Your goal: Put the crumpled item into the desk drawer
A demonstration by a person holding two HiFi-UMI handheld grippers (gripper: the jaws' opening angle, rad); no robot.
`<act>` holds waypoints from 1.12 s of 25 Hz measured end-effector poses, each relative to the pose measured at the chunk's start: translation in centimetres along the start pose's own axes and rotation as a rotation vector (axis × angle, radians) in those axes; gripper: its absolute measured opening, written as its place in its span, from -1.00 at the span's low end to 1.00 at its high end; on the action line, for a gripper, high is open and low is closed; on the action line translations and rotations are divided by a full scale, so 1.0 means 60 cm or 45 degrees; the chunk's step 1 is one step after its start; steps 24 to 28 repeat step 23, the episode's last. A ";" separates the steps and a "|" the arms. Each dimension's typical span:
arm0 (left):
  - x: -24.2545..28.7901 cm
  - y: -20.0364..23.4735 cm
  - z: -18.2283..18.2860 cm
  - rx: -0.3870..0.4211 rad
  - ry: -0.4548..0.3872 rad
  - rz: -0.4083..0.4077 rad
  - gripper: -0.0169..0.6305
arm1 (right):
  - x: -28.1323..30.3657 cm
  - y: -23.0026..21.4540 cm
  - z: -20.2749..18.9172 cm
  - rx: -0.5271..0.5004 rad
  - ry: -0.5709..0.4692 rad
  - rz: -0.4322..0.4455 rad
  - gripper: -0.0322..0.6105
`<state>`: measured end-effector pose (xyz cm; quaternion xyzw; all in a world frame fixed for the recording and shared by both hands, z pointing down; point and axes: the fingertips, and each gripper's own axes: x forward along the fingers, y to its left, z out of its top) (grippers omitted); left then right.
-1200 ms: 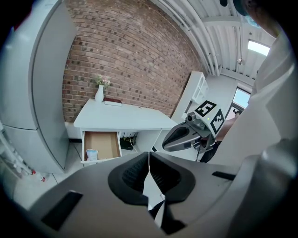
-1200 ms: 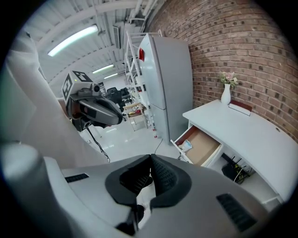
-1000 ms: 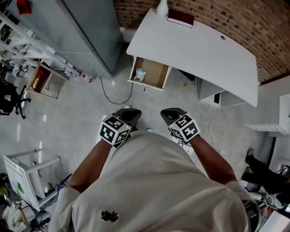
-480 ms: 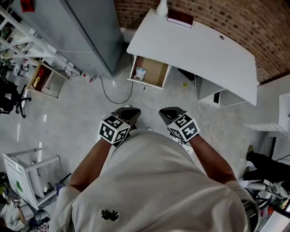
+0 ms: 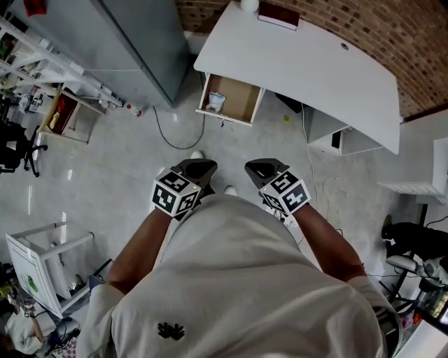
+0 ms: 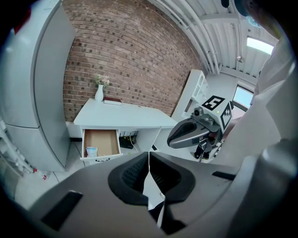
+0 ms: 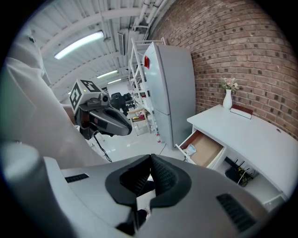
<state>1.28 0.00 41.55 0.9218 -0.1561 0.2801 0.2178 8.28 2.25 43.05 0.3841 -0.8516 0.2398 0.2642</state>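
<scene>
The white desk [image 5: 315,66] stands ahead with its drawer [image 5: 238,101] pulled open. A pale crumpled item [image 5: 215,102] lies in the drawer's left part, also visible as the crumpled item [image 6: 91,151] and the crumpled item [image 7: 191,149]. My left gripper [image 5: 198,168] and right gripper [image 5: 260,170] are held side by side near the person's waist, well short of the desk. The left gripper [image 6: 149,155] has its jaws pressed together with nothing between them. So does the right gripper [image 7: 150,160].
A tall grey fridge [image 5: 133,42] stands left of the desk. A white vase [image 5: 250,5] and a dark red book [image 5: 278,15] sit on the desk's far end. A black cable [image 5: 168,136] loops on the floor. Shelving [image 5: 42,77] and a white stool [image 5: 35,259] are at left.
The desk and drawer have slid slightly up and away in the head view. Both grippers have stayed shut, side by side in front of the person.
</scene>
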 end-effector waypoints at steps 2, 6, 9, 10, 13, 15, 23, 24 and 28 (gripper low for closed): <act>0.003 0.003 -0.003 -0.003 0.004 0.004 -0.87 | 0.002 -0.002 0.000 -0.002 -0.004 -0.001 -0.81; 0.007 0.005 -0.009 -0.017 0.015 0.008 -0.87 | 0.004 -0.005 -0.003 0.004 -0.002 0.005 -0.81; 0.008 0.011 -0.009 -0.020 0.023 0.010 -0.87 | 0.010 -0.005 -0.001 0.007 -0.004 0.014 -0.81; 0.008 0.012 -0.010 -0.021 0.025 0.011 -0.87 | 0.012 -0.004 -0.002 0.009 -0.005 0.017 -0.81; 0.011 0.014 -0.011 -0.020 0.033 0.008 -0.87 | 0.018 -0.005 -0.004 0.019 -0.009 0.022 -0.81; 0.013 0.017 -0.011 -0.018 0.044 0.005 -0.87 | 0.021 -0.007 -0.003 0.029 -0.013 0.022 -0.81; 0.035 0.037 -0.007 -0.001 0.069 -0.007 -0.87 | 0.041 -0.030 -0.010 0.057 -0.016 0.023 -0.81; 0.035 0.037 -0.007 -0.001 0.069 -0.007 -0.87 | 0.041 -0.030 -0.010 0.057 -0.016 0.023 -0.81; 0.035 0.037 -0.007 -0.001 0.069 -0.007 -0.87 | 0.041 -0.030 -0.010 0.057 -0.016 0.023 -0.81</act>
